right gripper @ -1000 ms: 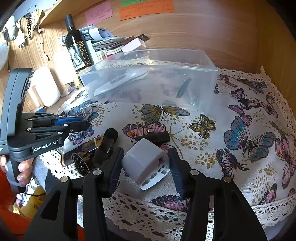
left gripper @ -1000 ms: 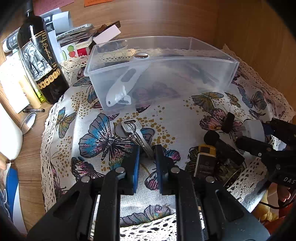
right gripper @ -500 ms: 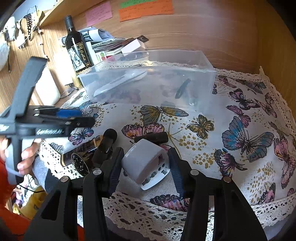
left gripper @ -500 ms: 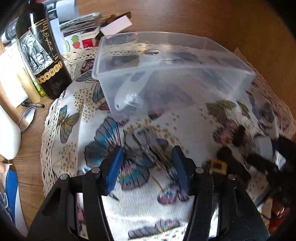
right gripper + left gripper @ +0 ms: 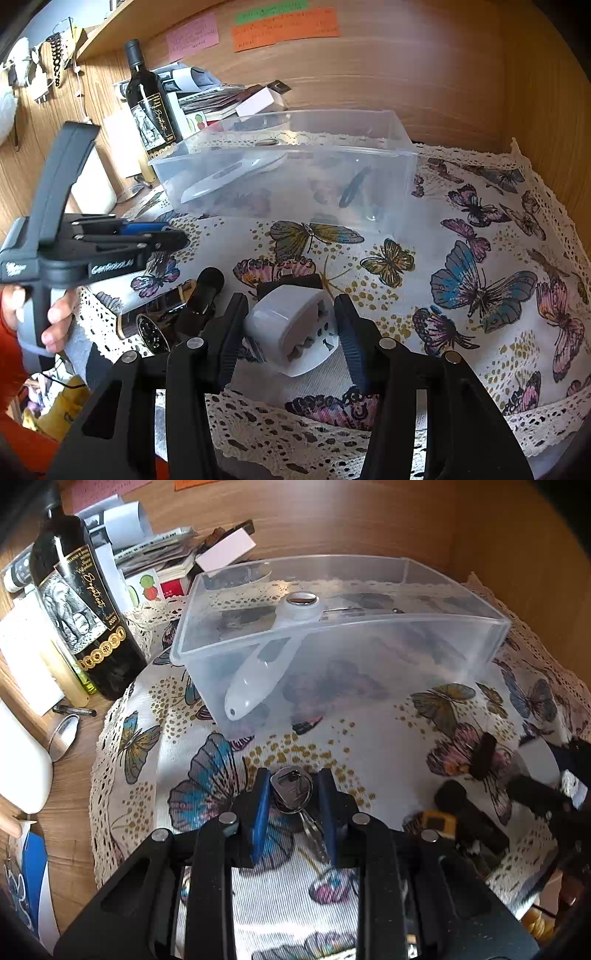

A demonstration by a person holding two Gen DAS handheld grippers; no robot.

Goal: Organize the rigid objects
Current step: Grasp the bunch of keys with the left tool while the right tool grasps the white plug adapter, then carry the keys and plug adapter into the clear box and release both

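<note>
The left gripper [image 5: 293, 794] pinches a bunch of keys [image 5: 292, 788] above the butterfly cloth [image 5: 369, 738], near the clear box [image 5: 332, 657]. The right gripper [image 5: 291, 321] is spread around a white plug adapter [image 5: 295, 328] lying on the cloth's near edge.

A clear bin [image 5: 369, 653] sits on the tablecloth [image 5: 369, 746], a wine bottle [image 5: 85, 620] to its left, keys [image 5: 293, 790] and travel adapter [image 5: 295, 328] lying before it.

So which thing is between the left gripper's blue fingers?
The silver keys. They sit between the left gripper fingers; the white plug adapter sits between the right gripper's.
</note>
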